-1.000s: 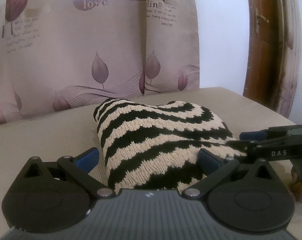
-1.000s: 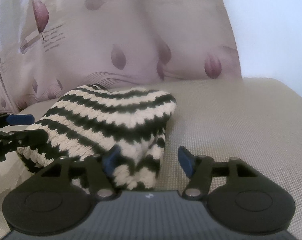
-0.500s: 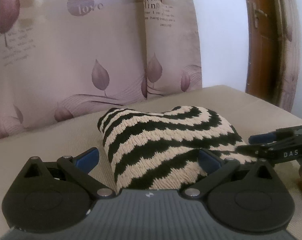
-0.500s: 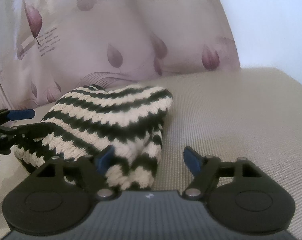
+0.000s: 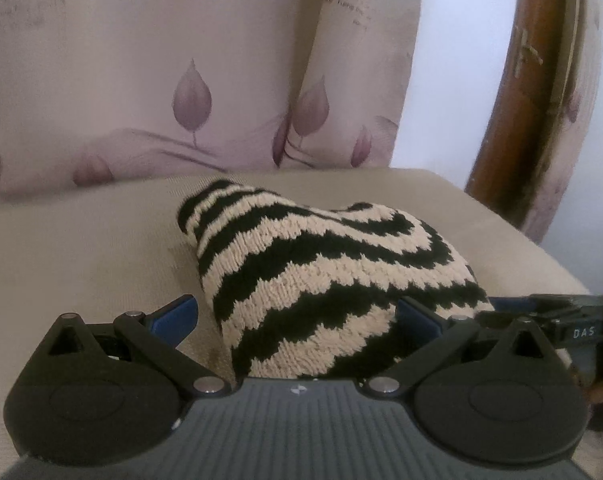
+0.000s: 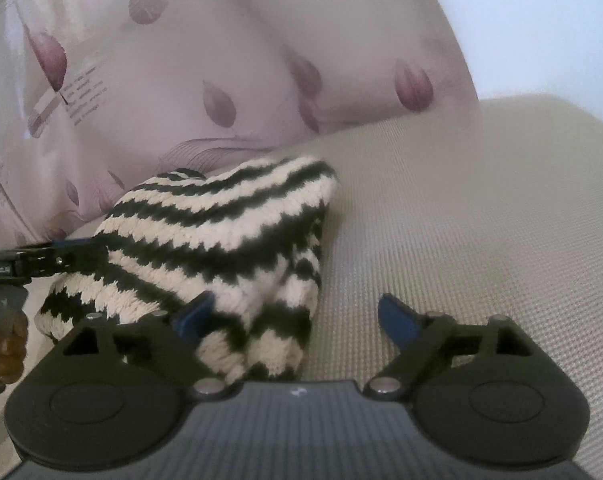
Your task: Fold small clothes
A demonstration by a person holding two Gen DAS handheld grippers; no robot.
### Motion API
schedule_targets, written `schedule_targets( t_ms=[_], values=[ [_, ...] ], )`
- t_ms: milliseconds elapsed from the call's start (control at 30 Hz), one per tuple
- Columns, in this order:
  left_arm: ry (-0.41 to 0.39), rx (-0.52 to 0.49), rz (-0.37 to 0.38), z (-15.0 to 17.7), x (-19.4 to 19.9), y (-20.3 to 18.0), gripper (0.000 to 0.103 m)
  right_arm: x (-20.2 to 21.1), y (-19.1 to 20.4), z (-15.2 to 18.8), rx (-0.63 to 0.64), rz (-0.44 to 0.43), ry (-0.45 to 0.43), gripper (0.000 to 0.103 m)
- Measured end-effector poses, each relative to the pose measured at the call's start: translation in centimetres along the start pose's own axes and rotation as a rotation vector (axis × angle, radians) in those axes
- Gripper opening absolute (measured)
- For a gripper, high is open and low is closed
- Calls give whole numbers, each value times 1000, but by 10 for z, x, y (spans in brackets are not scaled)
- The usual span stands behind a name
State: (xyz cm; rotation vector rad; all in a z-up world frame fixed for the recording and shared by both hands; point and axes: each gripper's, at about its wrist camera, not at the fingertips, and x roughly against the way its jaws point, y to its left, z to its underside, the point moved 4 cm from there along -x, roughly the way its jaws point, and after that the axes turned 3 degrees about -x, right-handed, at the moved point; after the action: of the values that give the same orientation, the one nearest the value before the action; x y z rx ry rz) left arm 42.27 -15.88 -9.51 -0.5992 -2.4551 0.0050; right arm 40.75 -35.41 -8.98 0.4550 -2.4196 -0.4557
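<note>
A small black-and-cream striped knit garment (image 5: 325,276) lies bunched in a mound on a beige cushion (image 5: 81,240). It also shows in the right wrist view (image 6: 221,248). My left gripper (image 5: 297,316) is open, its blue pads on either side of the garment's near edge. My right gripper (image 6: 297,316) is open; its left pad (image 6: 191,314) touches the garment's near right corner and its right pad (image 6: 397,320) is over bare cushion. The right gripper also shows from the side in the left wrist view (image 5: 541,312). The left gripper shows at the left edge of the right wrist view (image 6: 41,260).
A pale curtain with purple leaf prints (image 5: 189,92) hangs behind the cushion. A brown wooden door frame (image 5: 517,80) stands at the right. The cushion's right edge (image 5: 501,220) drops off near the door. Bare cushion (image 6: 481,220) stretches to the right of the garment.
Both grippers have stayed open and shifted slightly forward and lower along the garment's near edge. The right gripper's jaws stand a little wider. The garment sits in much the same mound.
</note>
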Motion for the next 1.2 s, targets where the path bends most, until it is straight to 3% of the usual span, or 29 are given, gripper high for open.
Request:
schedule_targets(
  t_ms=[100, 267, 467, 567, 667, 900, 1067, 1200],
  values=[
    [26, 34, 52, 1, -10, 8, 103, -1, 0, 1, 1, 0, 0, 90],
    [84, 168, 201, 7, -32, 27, 103, -1, -1, 0, 0, 0, 0, 92],
    [107, 287, 342, 16, -47, 45, 103, -4, -9, -4, -43, -43, 40, 102],
    [93, 298, 373, 18, -48, 47, 103, -8, -13, -11, -62, -100, 81, 103],
    [83, 305, 412, 21, -49, 51, 102, -15, -15, -18, -75, -211, 147, 103],
    [69, 314, 486, 24, -54, 58, 102, -48, -11, -38, -53, -348, 247, 103],
    [70, 293, 499, 23, -58, 58, 103, -72, -5, -44, -117, -467, 255, 103],
    [78, 292, 501, 22, -58, 58, 103, -81, 5, -45, -100, -494, 255, 103]
  ],
)
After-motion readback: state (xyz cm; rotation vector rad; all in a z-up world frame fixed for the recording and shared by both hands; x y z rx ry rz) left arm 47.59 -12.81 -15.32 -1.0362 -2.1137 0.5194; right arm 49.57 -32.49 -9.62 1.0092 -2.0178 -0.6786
